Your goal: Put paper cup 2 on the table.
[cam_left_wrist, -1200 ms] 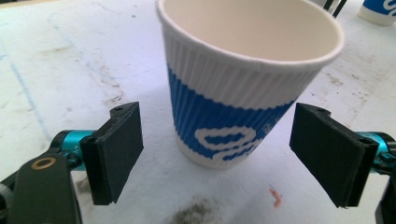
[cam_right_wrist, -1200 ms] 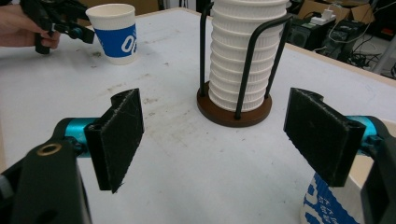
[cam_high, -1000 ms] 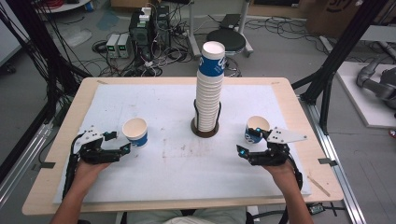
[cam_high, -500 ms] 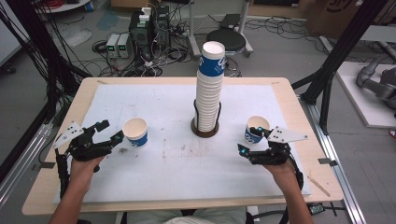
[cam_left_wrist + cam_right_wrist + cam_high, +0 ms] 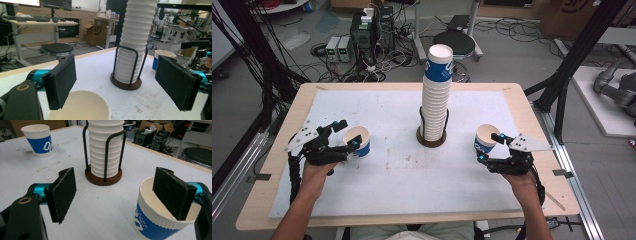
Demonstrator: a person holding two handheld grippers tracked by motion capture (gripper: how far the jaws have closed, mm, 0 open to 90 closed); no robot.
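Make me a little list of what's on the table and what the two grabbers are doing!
table: wooden table, white sheet on top
middle: tall stack of cups in a wire holder
left cup: upright, by the left gripper
right cup: upright, by the right gripper
left jaws: open, above the cup's rim, holding nothing
right jaws: just opened wider; one jaw over the cup's mouth, no grip

Robotics lab: floor cables [image 5: 362, 70], electronics boxes [image 5: 339, 48], black rig frames [image 5: 579, 55].

Grey floor [image 5: 522, 55] strewn with cables; black round stool [image 5: 454, 42]; cardboard box [image 5: 96, 31]; wooden desk [image 5: 37, 23] with monitors
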